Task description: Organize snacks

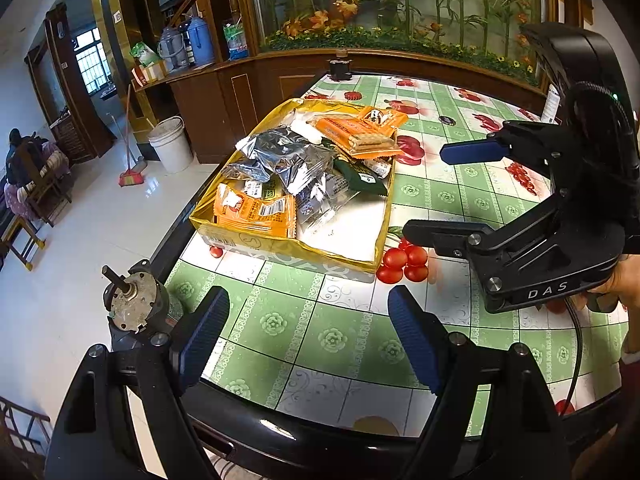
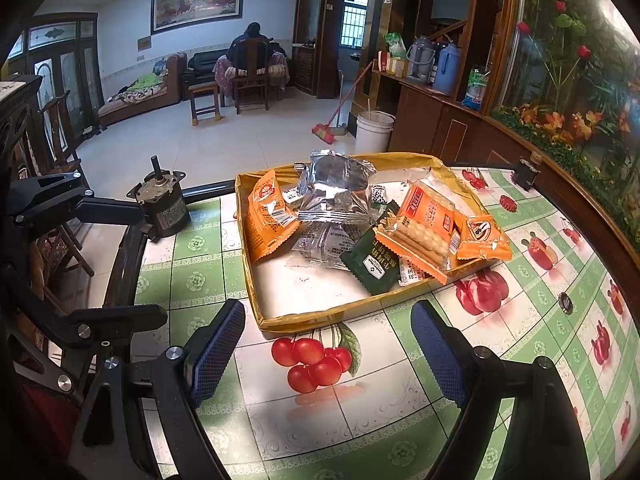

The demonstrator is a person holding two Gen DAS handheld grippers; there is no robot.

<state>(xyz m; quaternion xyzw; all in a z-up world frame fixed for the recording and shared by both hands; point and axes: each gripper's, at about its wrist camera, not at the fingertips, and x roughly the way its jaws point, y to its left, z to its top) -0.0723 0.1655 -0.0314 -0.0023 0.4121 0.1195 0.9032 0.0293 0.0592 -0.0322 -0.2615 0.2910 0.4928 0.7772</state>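
Hovering empty hand-held gripper (image 2: 328, 344) near snack tray (image 2: 304, 320).

Right gripper (image 2: 328, 346) is hovering with jaws spread and empty over the fruit-print tablecloth (image 2: 400, 392), just short of the yellow tray (image 2: 304, 322). Snack packets (image 2: 332, 200) are lying heaped in the tray's far half. A small motor (image 2: 162, 204) is standing at the table's left edge.

A gold-yellow tray (image 2: 320, 316) held orange, silver and dark green snack packets (image 2: 332, 192) on a green-checked, cherry-printed tablecloth (image 2: 360, 420).
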